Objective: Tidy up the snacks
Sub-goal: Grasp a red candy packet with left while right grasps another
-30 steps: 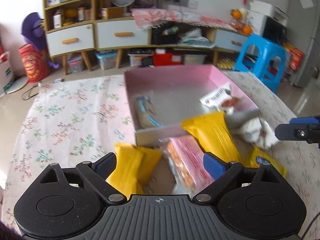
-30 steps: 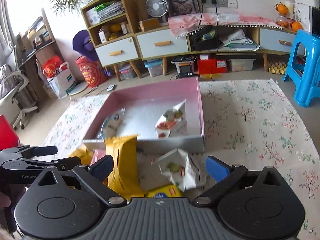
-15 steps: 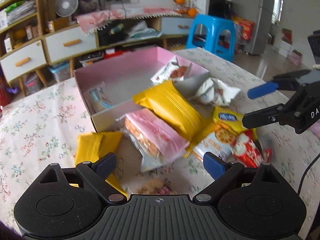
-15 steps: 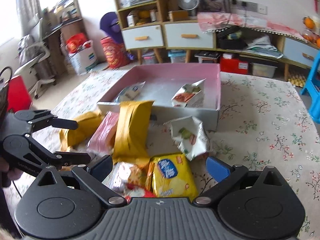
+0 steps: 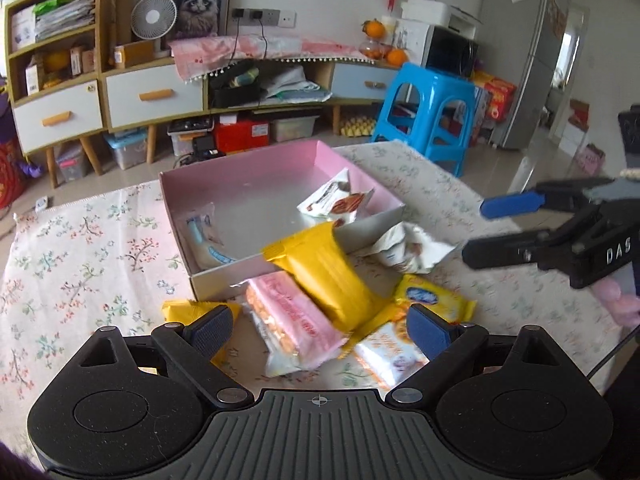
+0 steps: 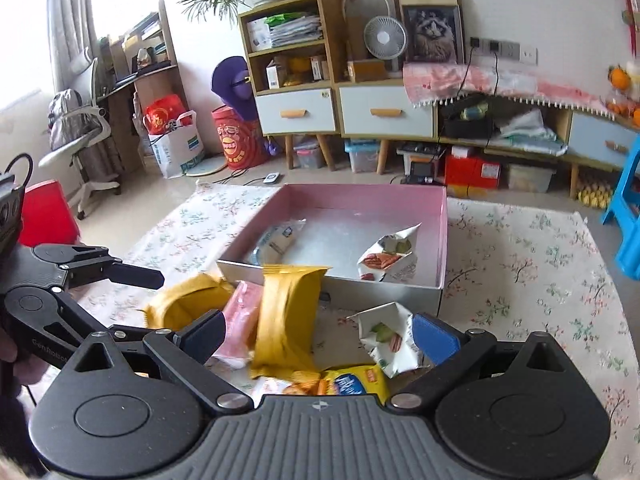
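Both grippers, left gripper (image 5: 320,326) and right gripper (image 6: 316,334), hang wide apart and hold nothing. They have pulled back since a moment ago, so more of the pile shows. Two snacks lie inside the pink box (image 5: 256,176). The yellow pack (image 5: 324,276) leans on its front wall, and the pink pack (image 5: 292,324) waits outside.

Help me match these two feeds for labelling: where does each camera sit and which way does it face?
Left wrist: on the left gripper, low over the floral cloth, facing the pink cardboard box and cabinets; its own open fingers show, the right gripper at right.
Right wrist: on the right gripper, facing the same box; the left gripper at left.
Shared: box, upright yellow foil packet.
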Demonstrator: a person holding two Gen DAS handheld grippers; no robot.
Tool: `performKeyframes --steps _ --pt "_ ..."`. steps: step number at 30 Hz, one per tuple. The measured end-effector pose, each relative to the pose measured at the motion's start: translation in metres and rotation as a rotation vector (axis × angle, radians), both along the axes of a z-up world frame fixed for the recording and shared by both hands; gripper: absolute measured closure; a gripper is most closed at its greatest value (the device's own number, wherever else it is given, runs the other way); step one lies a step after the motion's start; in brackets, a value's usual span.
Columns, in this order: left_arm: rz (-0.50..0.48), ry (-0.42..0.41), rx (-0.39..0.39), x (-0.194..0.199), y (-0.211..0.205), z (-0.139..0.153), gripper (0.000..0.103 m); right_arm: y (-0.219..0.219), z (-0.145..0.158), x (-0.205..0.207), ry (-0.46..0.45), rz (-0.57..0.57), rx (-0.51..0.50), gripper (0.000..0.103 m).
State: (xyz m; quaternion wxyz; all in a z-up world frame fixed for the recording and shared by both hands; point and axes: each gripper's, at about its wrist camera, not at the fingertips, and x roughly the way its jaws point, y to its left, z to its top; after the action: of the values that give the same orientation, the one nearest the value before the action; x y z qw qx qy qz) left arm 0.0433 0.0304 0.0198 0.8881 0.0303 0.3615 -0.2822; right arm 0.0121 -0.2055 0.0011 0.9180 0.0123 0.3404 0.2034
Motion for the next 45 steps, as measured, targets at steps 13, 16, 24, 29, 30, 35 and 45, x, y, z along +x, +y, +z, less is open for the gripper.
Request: performKeyframes --steps 13,16,24,29,30,35,45 --pt "-0.155 0.298 0.06 -0.029 -0.034 -0.024 0.009 0.019 -0.018 -0.021 0.285 0.073 -0.072 0.011" --pt "-0.192 0.359 0.059 -0.036 -0.04 -0.032 0.01 0.017 -0.021 -0.019 0.328 0.063 -0.053 0.012" --pt "-0.275 0.464 0.135 -0.062 -0.063 -0.058 0.015 0.017 -0.036 -0.013 0.42 0.039 -0.03 0.016" --pt "-0.271 0.472 0.176 -0.072 -0.067 -0.068 0.027 0.027 -0.053 -0.013 0.455 0.043 -0.078 0.027" --pt "-0.267 0.461 0.177 -0.073 -0.066 -0.068 0.03 0.029 -0.056 -0.012 0.459 0.041 -0.084 0.028" --pt "-0.224 0.436 0.177 -0.072 -0.062 -0.066 0.051 0.032 -0.063 -0.005 0.464 0.012 -0.086 0.034" --pt "-0.213 0.381 0.196 -0.061 -0.069 -0.067 0.065 0.046 -0.072 -0.004 0.431 0.023 -0.166 0.073"
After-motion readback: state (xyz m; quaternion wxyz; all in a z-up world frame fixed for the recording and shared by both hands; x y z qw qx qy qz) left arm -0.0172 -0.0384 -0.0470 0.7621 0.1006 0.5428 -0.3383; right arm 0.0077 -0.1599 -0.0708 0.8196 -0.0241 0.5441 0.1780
